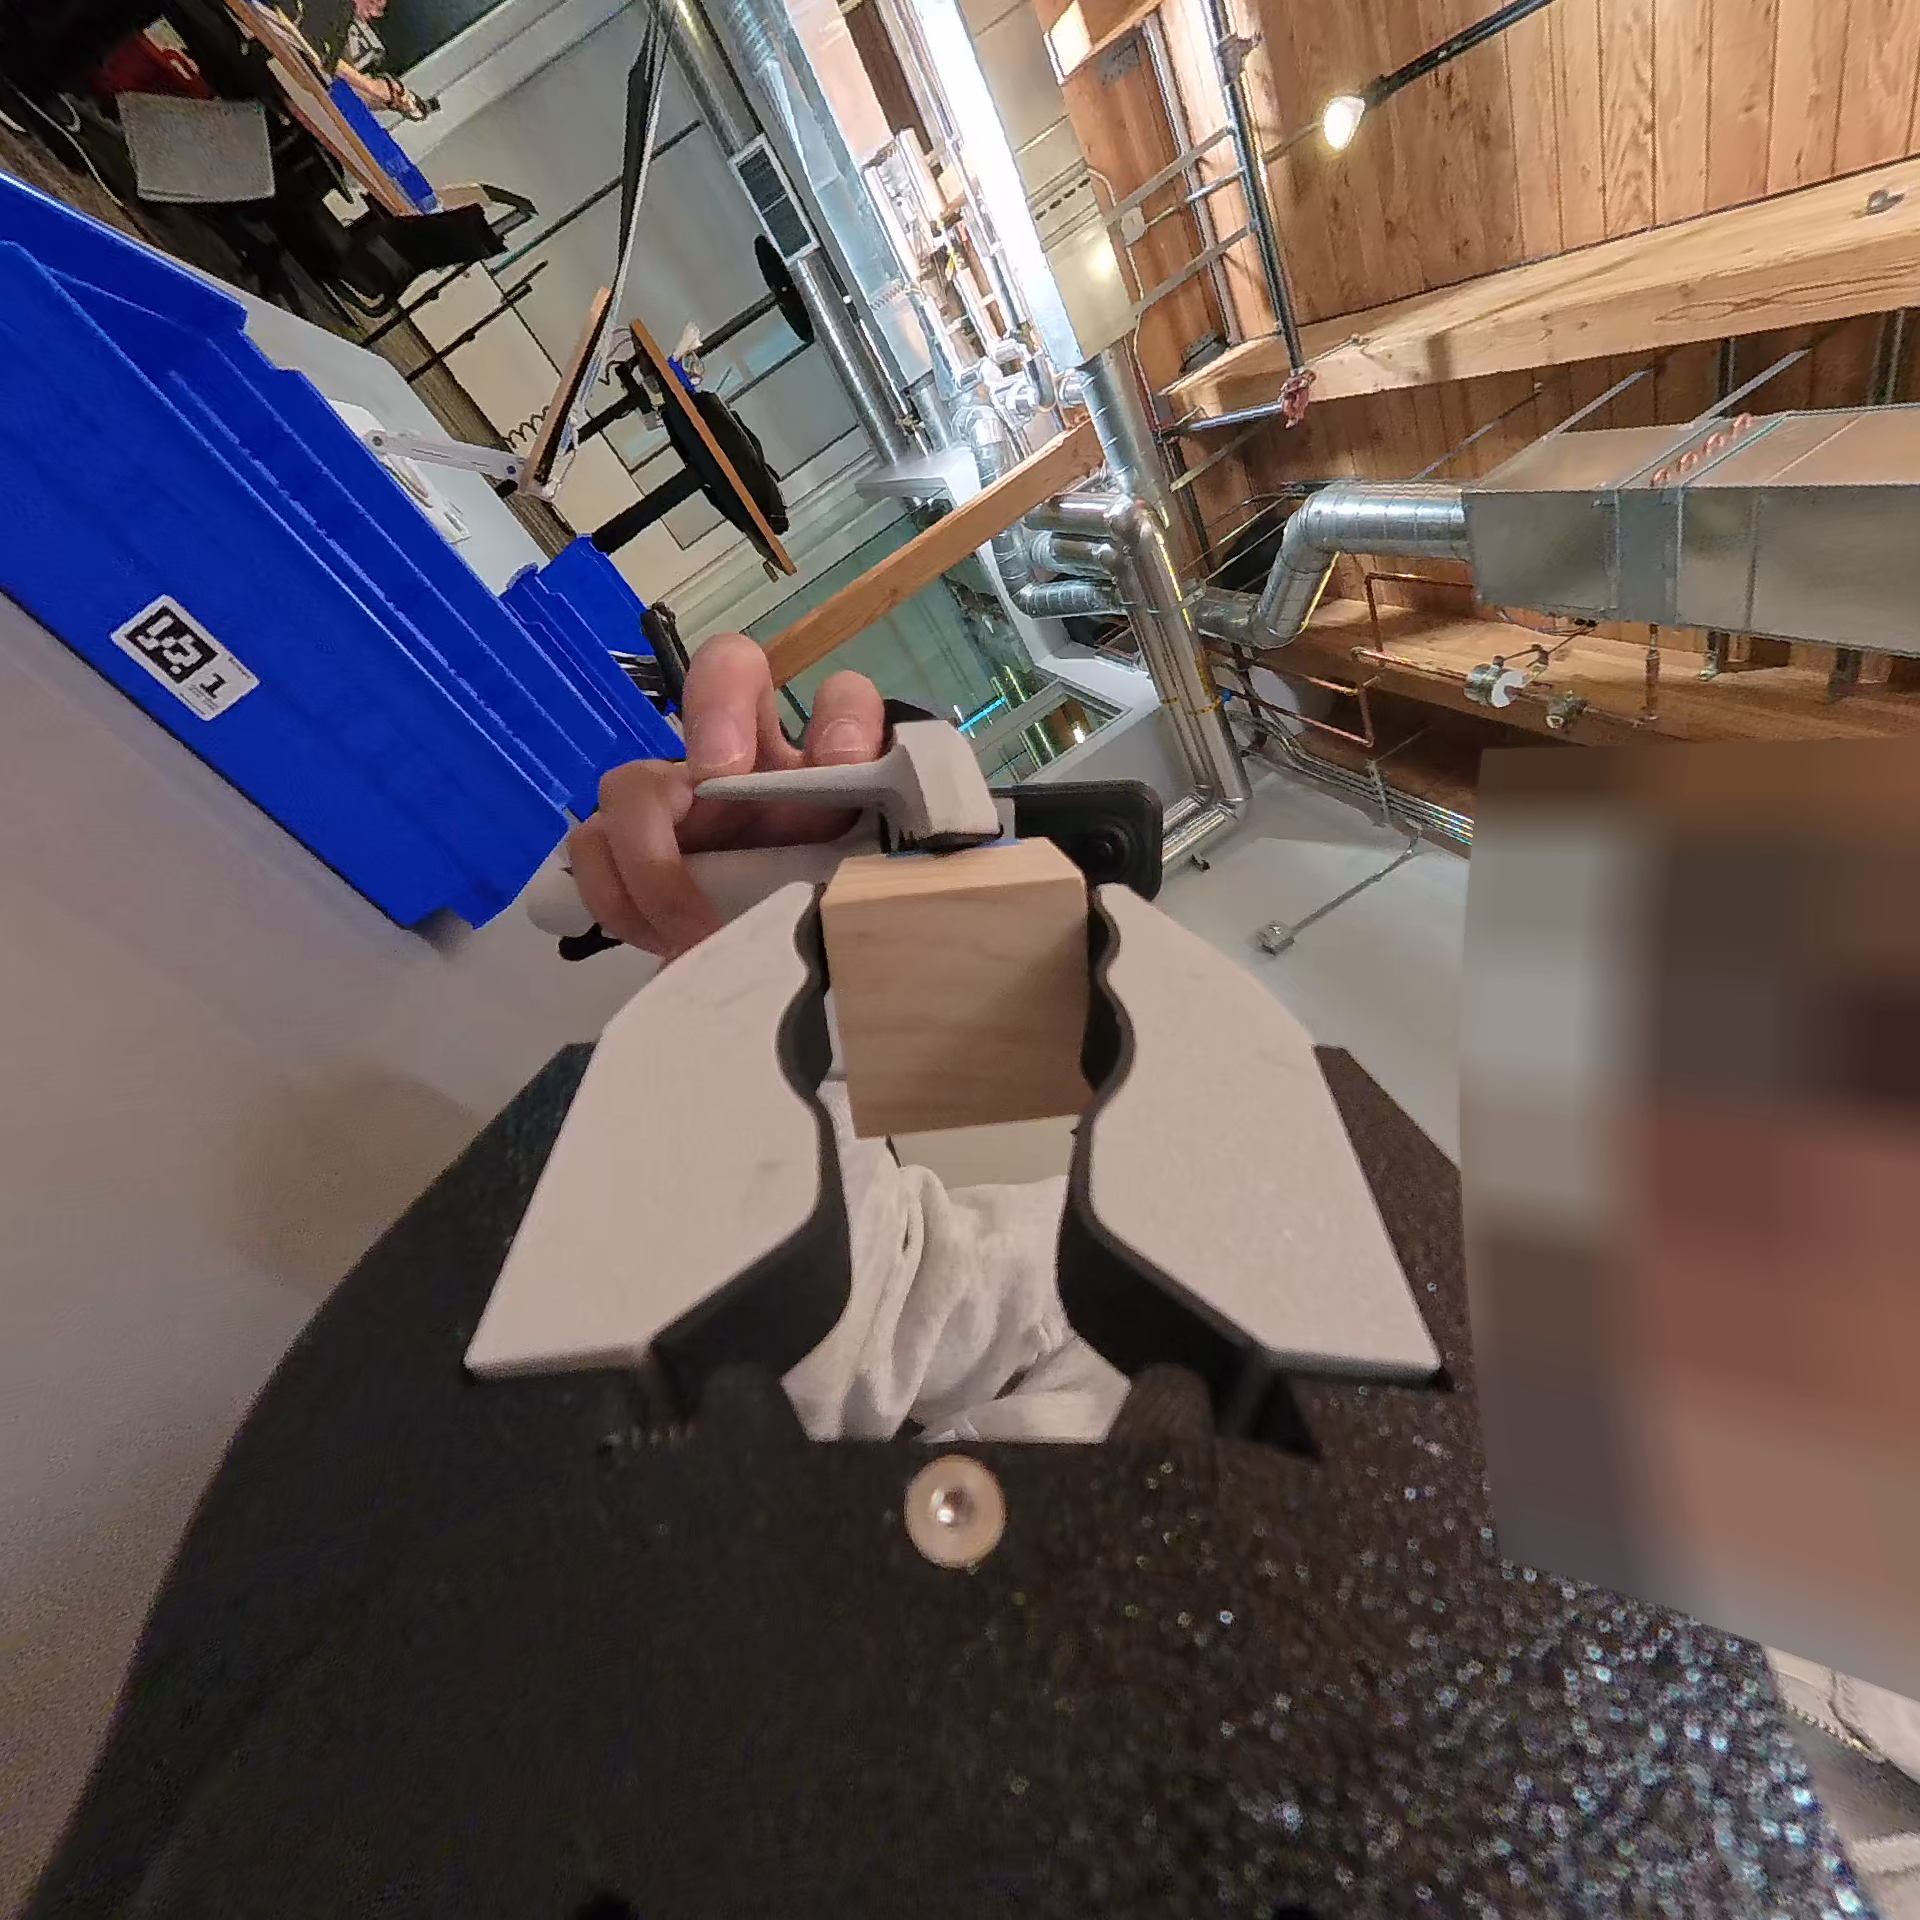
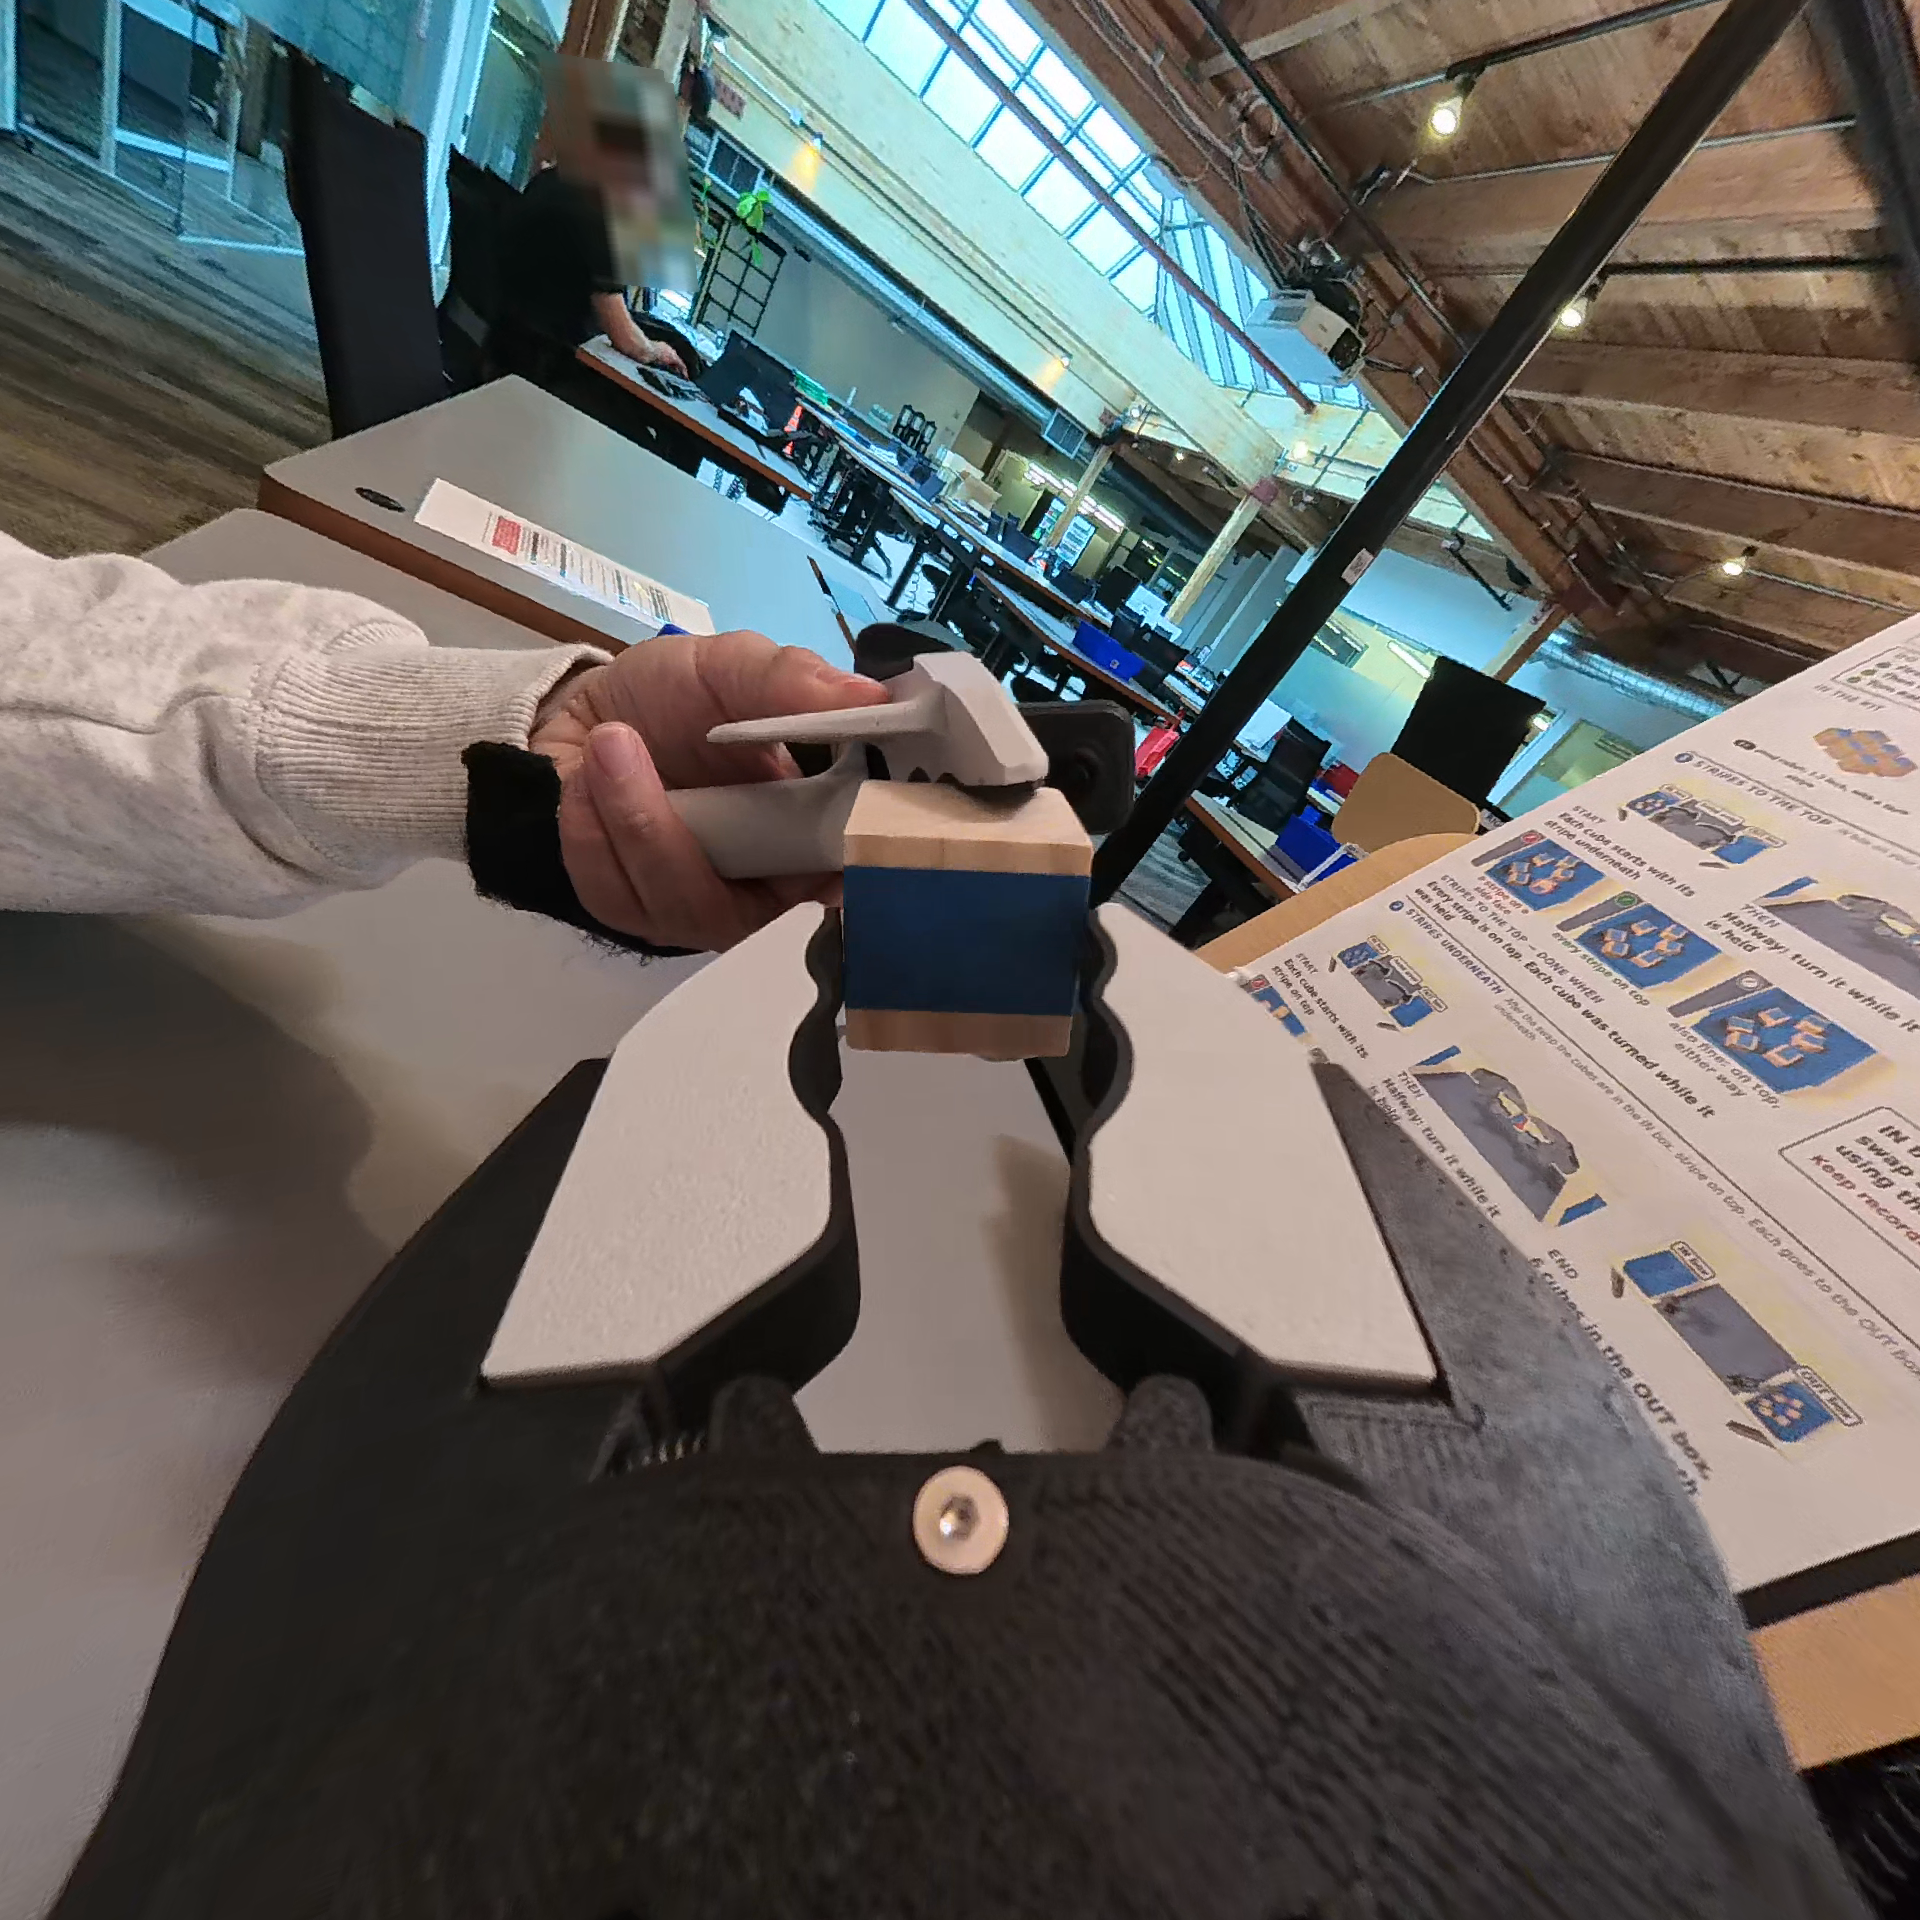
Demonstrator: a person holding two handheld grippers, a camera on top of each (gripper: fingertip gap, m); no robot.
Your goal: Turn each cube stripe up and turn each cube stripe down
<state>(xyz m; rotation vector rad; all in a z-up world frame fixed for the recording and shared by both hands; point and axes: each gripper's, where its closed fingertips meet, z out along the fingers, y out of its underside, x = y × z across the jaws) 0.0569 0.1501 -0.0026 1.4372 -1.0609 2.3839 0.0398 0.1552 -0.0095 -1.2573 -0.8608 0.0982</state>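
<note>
A wooden cube (image 1: 956,1008) is held in the air between both grippers. My left gripper (image 1: 956,935) is shut on its two sides; the face toward this camera is plain wood. In the right wrist view the cube (image 2: 961,956) shows a wide blue stripe (image 2: 961,961) facing the camera. My right gripper (image 2: 961,935) is shut on its left and right sides. The left gripper comes in from the far side, turned a quarter turn, with one finger (image 2: 977,727) on the cube's top. The right gripper's finger (image 1: 935,779) likewise lies on the cube's top in the left wrist view.
A blue bin (image 1: 260,582) with a square marker stands on the white table (image 2: 156,1247) at the left. A printed instruction sheet (image 2: 1610,1039) lies on a board at the right. A white cloth (image 1: 956,1299) lies below the cube. A black pole (image 2: 1455,416) rises behind.
</note>
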